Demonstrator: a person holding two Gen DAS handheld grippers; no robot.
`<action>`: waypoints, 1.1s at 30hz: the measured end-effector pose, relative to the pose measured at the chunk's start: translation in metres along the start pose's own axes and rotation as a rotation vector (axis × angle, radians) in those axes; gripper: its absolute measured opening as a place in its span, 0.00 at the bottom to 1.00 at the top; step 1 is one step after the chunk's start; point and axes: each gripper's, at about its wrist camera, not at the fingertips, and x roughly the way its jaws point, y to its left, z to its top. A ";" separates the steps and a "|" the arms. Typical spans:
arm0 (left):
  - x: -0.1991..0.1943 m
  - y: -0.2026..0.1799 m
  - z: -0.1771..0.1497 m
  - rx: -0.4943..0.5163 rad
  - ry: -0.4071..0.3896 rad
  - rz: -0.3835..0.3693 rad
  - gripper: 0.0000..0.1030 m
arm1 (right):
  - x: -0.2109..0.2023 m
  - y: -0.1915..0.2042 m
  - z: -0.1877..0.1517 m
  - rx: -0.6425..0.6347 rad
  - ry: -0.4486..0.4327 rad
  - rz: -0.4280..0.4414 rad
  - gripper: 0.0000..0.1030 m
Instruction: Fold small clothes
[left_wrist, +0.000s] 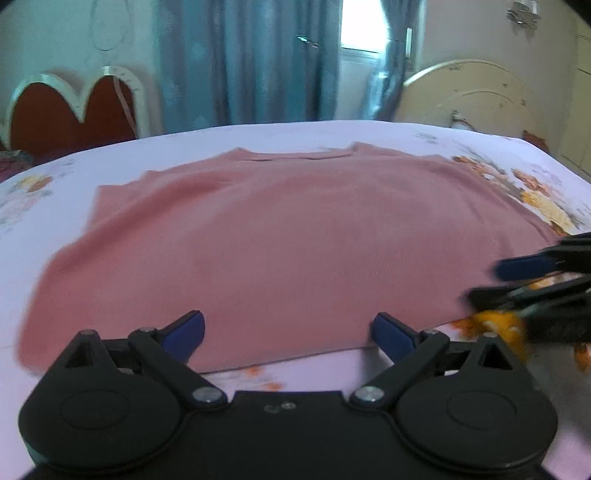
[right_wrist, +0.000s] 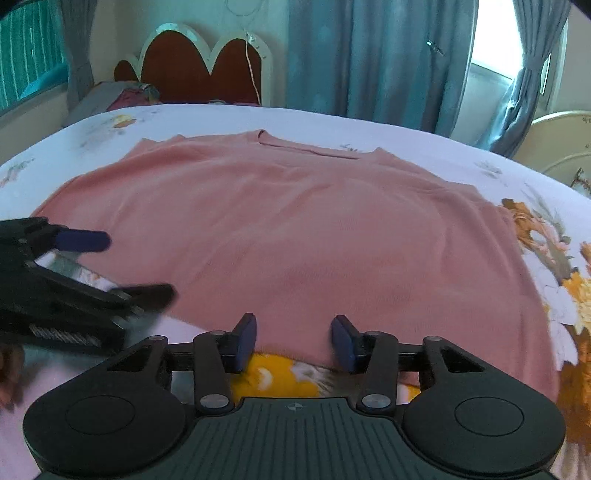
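A pink knit top (left_wrist: 288, 240) lies spread flat on the bed, neckline at the far side; it also shows in the right wrist view (right_wrist: 295, 229). My left gripper (left_wrist: 288, 336) is open, its blue fingertips just above the top's near hem, holding nothing. My right gripper (right_wrist: 293, 341) is open at the near hem further right, also empty. Each gripper shows in the other's view: the right one (left_wrist: 517, 280) at the right edge, the left one (right_wrist: 110, 266) at the left edge, both open.
The bed sheet (left_wrist: 332, 133) is pale lilac with orange flower prints (right_wrist: 539, 236) to the right of the top. A red scalloped headboard (right_wrist: 207, 74), blue curtains (left_wrist: 251, 62) and a cream headboard (left_wrist: 465, 96) stand beyond the bed's far edge.
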 end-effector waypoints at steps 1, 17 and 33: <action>-0.004 0.011 -0.001 -0.012 -0.006 0.023 0.95 | -0.004 -0.013 -0.003 0.024 -0.001 -0.039 0.44; 0.000 0.054 -0.003 -0.058 0.038 0.074 0.94 | -0.008 -0.105 -0.015 0.204 0.064 -0.158 0.44; 0.102 0.140 0.100 -0.157 0.089 0.034 0.46 | 0.017 -0.136 0.039 0.251 -0.058 -0.149 0.44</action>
